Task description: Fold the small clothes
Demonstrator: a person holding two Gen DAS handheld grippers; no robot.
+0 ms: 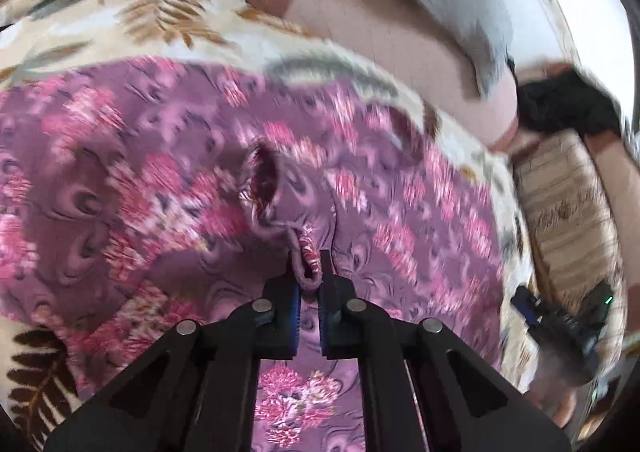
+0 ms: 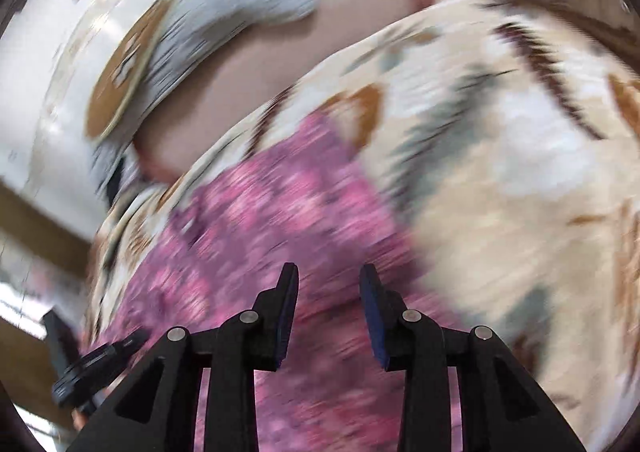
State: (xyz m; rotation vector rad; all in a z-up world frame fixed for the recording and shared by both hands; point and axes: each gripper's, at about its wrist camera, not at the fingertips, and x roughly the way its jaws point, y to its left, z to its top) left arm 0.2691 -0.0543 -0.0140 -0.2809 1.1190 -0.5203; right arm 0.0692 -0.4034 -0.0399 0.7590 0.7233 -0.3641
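Spread flat over a cream blanket printed with brown and grey fern leaves (image 1: 168, 16): a small purple garment with pink flower print (image 1: 132, 180), soft cotton by the look of it. Directly ahead of the left tongs (image 1: 310, 272), a bunched hem of the garment, pinched between the two black fingers with blue pads (image 1: 295, 316), which are nearly closed on the fabric. Seen in blur from the right wrist, the same garment (image 2: 256, 220) beneath the right tongs (image 2: 329, 276), parted moderately wide and gripping nothing. Hard to tell whether these tips touch the cloth. Beyond the blanket, a plain pinkish cushion (image 1: 360, 36).
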